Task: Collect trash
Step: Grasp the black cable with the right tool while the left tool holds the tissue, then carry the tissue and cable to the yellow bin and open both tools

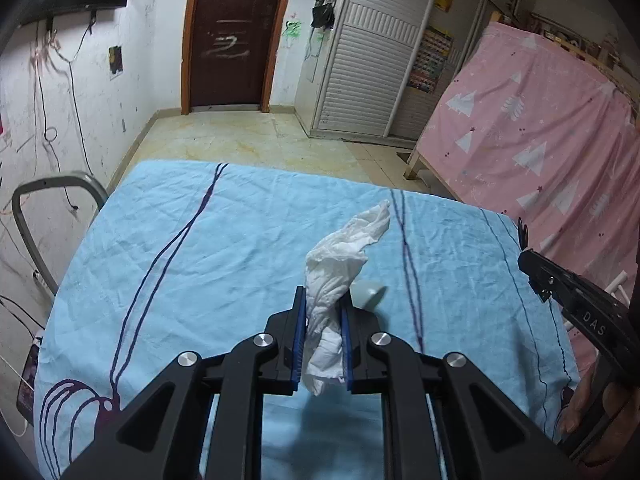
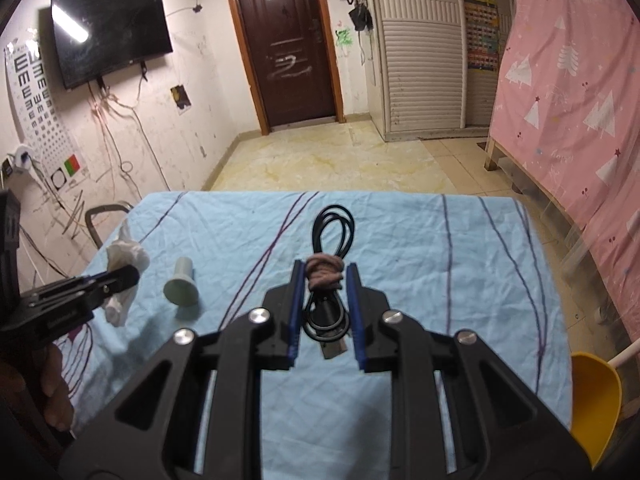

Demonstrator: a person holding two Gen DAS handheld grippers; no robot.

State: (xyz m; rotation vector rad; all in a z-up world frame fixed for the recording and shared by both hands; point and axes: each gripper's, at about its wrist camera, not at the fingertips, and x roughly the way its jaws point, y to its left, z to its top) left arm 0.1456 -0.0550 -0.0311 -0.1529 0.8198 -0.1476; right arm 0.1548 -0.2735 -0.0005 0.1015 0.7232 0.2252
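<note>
Nearest my left camera, my left gripper [image 1: 323, 322] is closed on a crumpled white tissue [image 1: 340, 276], which twists up and out toward 1 o'clock beyond the blue pads and hangs a little below them. Behind the tissue, at 1 o'clock from the fingertips, a pale cap [image 1: 366, 294] rests on the desk's light-blue cloth [image 1: 200, 248]. At 3 o'clock in this view my right gripper [image 1: 538, 276] enters, with a hand [image 1: 592, 404] on its handle.

From my right camera, my right gripper [image 2: 324, 284] is clamped on a coiled black cable [image 2: 334, 224] at its brown tie [image 2: 325, 274]; the loop extends toward 12 o'clock and the metal plug [image 2: 334, 349] lies back toward 6 o'clock between the fingers. At 9 o'clock the cap [image 2: 182, 286] lies on its side on the cloth [image 2: 440, 280], with my left gripper [image 2: 120, 276] and the tissue [image 2: 124, 258] further toward 9 o'clock. A yellow scoop [image 2: 596, 400] sits off the desk edge at 4 o'clock. Beyond, at 12 o'clock, stands a dark door [image 2: 286, 44]; a pink curtain [image 2: 568, 88] hangs at 2 o'clock.
</note>
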